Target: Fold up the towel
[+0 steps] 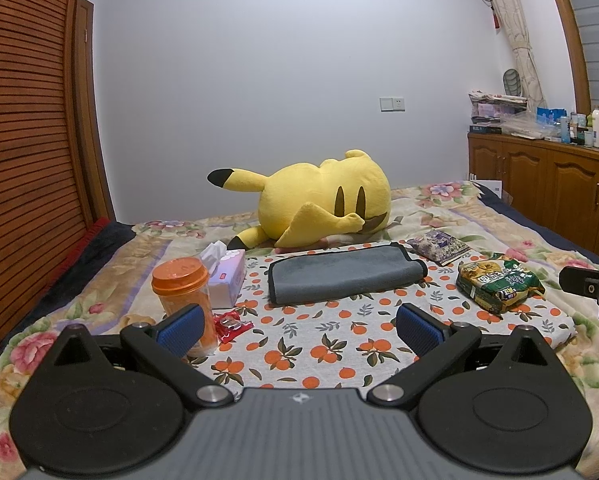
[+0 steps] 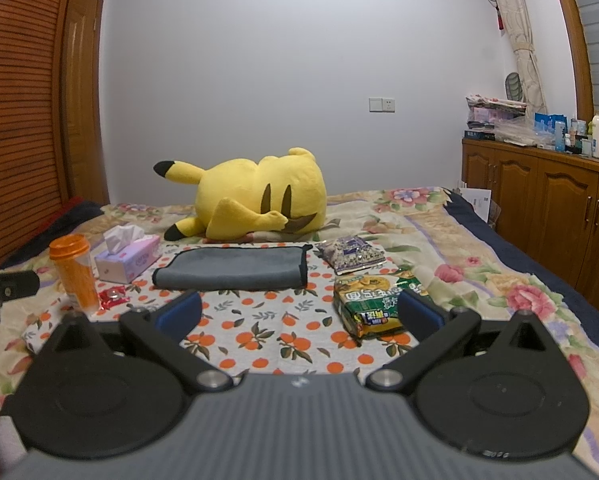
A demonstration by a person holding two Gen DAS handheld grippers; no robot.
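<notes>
Grey microfibre towel with black edging (image 1: 345, 276) lies already doubled over on the orange-print cloth (image 1: 319, 344). Left gripper (image 1: 299, 326) and right gripper (image 2: 299, 318) both wide apart, empty, hanging short of it, likely between folds.

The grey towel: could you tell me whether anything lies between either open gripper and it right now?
Nothing visible does. Between the left gripper and the grey towel lies only bare orange-print cloth; likewise ahead of the right gripper. The orange cup and green snack bag sit off to the sides.
</notes>
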